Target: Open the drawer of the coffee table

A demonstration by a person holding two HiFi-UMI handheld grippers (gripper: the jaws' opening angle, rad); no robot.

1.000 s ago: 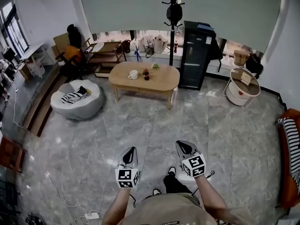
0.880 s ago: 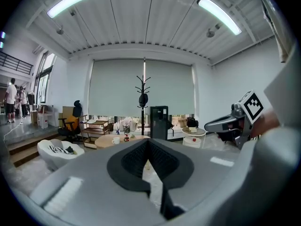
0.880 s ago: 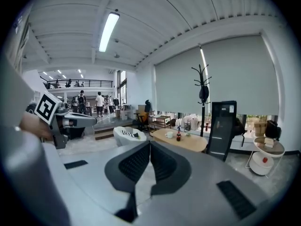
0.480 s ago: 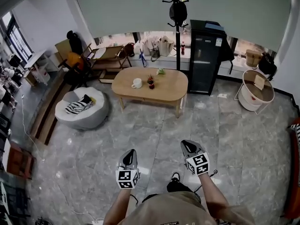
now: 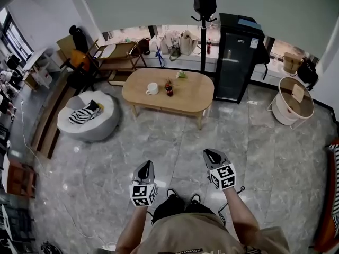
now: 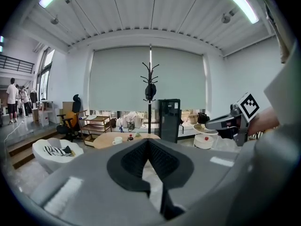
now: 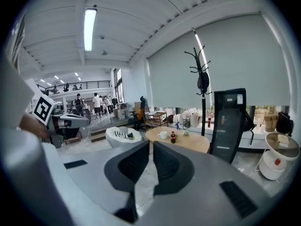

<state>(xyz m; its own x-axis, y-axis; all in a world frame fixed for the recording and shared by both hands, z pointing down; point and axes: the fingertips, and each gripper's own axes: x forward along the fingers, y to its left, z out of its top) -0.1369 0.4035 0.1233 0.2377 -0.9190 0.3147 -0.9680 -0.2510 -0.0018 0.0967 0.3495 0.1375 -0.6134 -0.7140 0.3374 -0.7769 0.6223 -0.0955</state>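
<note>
Nearest, the left gripper (image 5: pixel 146 167) and the right gripper (image 5: pixel 212 156) are held side by side above the grey marble floor (image 5: pixel 175 136). Both are clenched with nothing between their jaws, and both point toward the far side of the room. Well ahead of them stands the oval wooden desk (image 5: pixel 188 97), carrying a white cup (image 5: pixel 152 89) and a small dark bottle (image 5: pixel 169 88); its drawer cannot be made out. Behind it rise a black cabinet (image 5: pixel 235 57) and a coat stand (image 5: pixel 204 15).
</note>
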